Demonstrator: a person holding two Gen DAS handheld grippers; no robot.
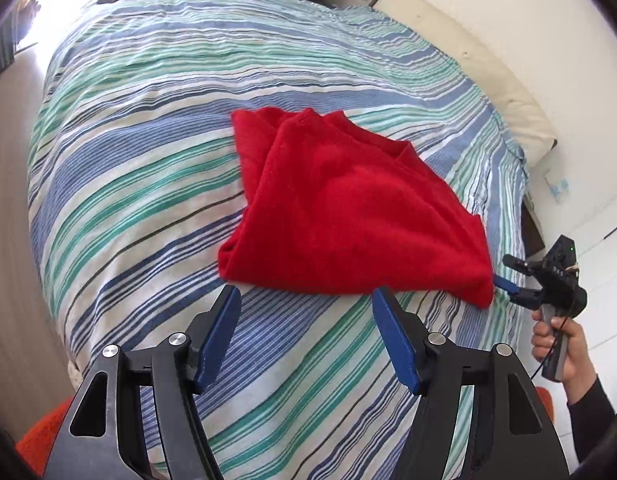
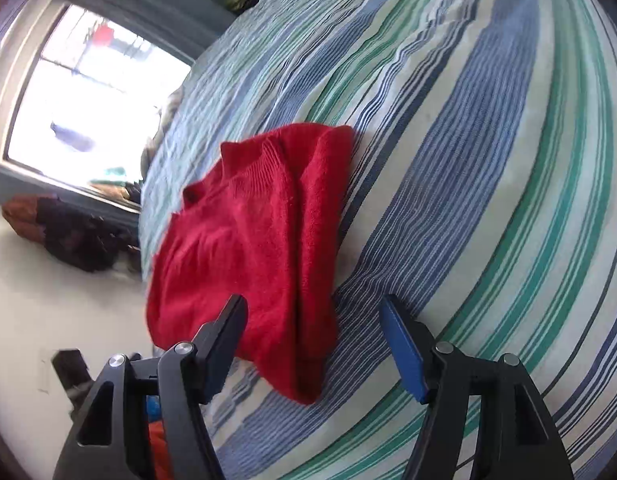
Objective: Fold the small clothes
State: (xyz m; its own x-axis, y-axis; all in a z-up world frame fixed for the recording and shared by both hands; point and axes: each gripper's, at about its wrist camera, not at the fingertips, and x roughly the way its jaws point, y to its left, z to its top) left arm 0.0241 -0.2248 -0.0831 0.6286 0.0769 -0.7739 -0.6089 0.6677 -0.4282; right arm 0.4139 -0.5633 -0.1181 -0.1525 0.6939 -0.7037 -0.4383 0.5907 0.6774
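Left wrist view alone shows a hand holding the right tool at the folded red fuzzy-knit sweater's 4 o'clock corner on the striped bed. Both tools are spread, empty; the left tool hovers at 6 o'clock.

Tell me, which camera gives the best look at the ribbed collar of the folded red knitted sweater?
The right wrist view: the ribbed collar faces the camera, knit ridges clear. In the left wrist view the red knitted sweater shows whole, but its collar is just a far edge.
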